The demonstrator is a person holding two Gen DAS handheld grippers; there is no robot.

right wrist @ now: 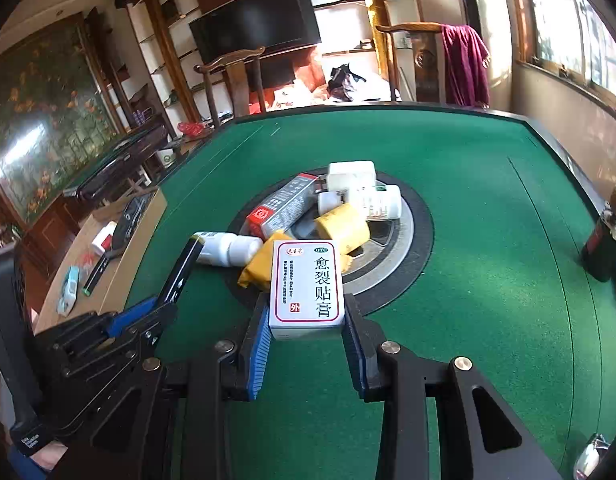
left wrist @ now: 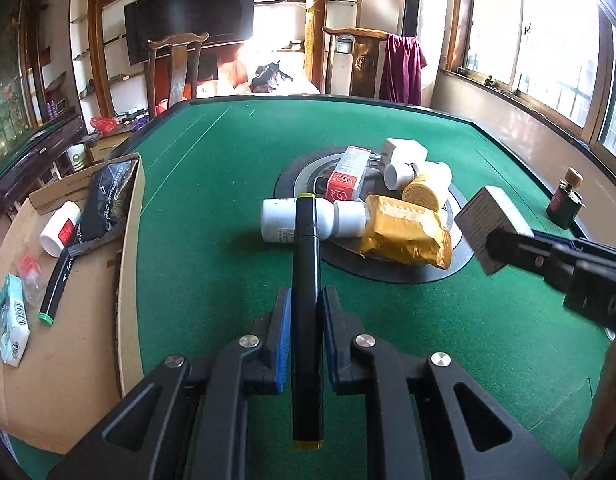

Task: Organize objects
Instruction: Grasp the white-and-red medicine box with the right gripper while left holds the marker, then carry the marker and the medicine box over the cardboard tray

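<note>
A black marker [left wrist: 306, 280] with yellow ends is clamped lengthwise in the left tool [left wrist: 306, 304]. A white medicine box [right wrist: 308, 284] with red border and Chinese print is clamped face-up in the right tool [right wrist: 308, 320]. White bottles [left wrist: 308, 222], a red-grey carton [left wrist: 345, 176] and yellow packets [left wrist: 403, 232] lie heaped mid-tabletop.

Green felt surface [left wrist: 212, 184]: open felt at near side and far half | centre blocked: heap of white plastic bottles [left wrist: 308, 220], yellow foil pouch [left wrist: 403, 232] and red-and-grey carton [left wrist: 347, 176] | left edge: open brown cardboard box [left wrist: 88, 320], partly filled | right edge: dark glass bottle with cork stopper [left wrist: 565, 200] standing alone
</note>
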